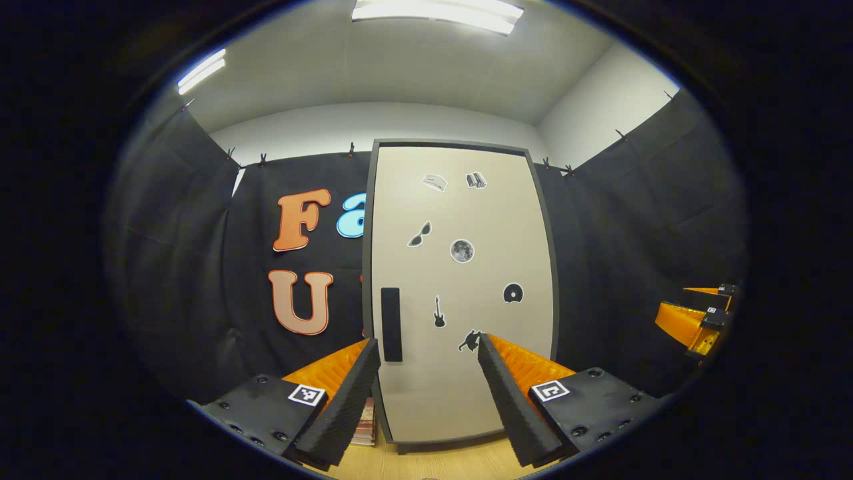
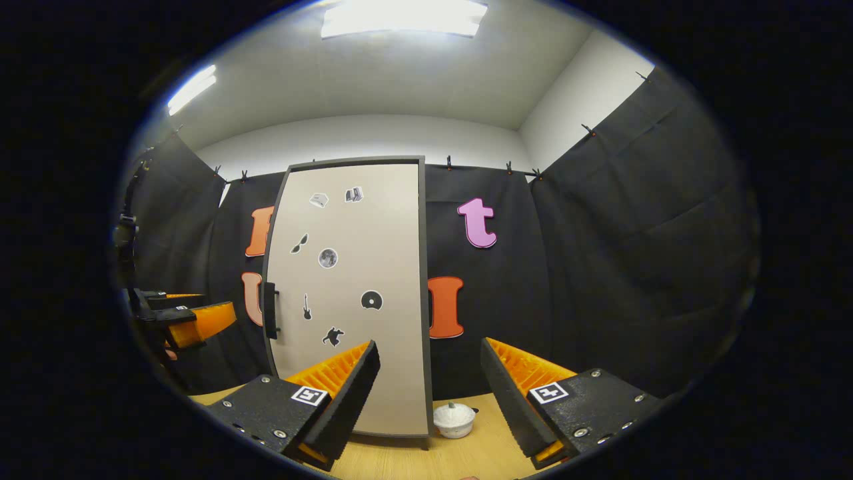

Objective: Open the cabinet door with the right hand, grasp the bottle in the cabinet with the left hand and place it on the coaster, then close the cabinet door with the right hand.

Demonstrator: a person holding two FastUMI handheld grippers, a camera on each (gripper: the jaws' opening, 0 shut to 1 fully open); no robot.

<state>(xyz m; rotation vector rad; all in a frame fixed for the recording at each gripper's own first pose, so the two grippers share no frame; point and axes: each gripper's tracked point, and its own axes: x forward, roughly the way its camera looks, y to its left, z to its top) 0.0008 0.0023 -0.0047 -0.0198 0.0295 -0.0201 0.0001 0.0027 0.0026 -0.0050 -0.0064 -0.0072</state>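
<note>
Cabinet door [image 1: 460, 293] stands shut and upright, long axis vertical, handle [image 1: 391, 325] at its left edge; both grippers [image 1: 426, 393] [image 2: 426, 393] hover before it, jaws open, empty.

No readable text stands anywhere; the cabinet door [image 1: 460, 293] bears only small picture stickers [image 1: 462, 251], wordless.

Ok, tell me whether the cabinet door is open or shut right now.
Shut. The cabinet door sits flat in its dark frame with no gap or interior showing, and its handle is untouched; both grippers hang back, open.
</note>
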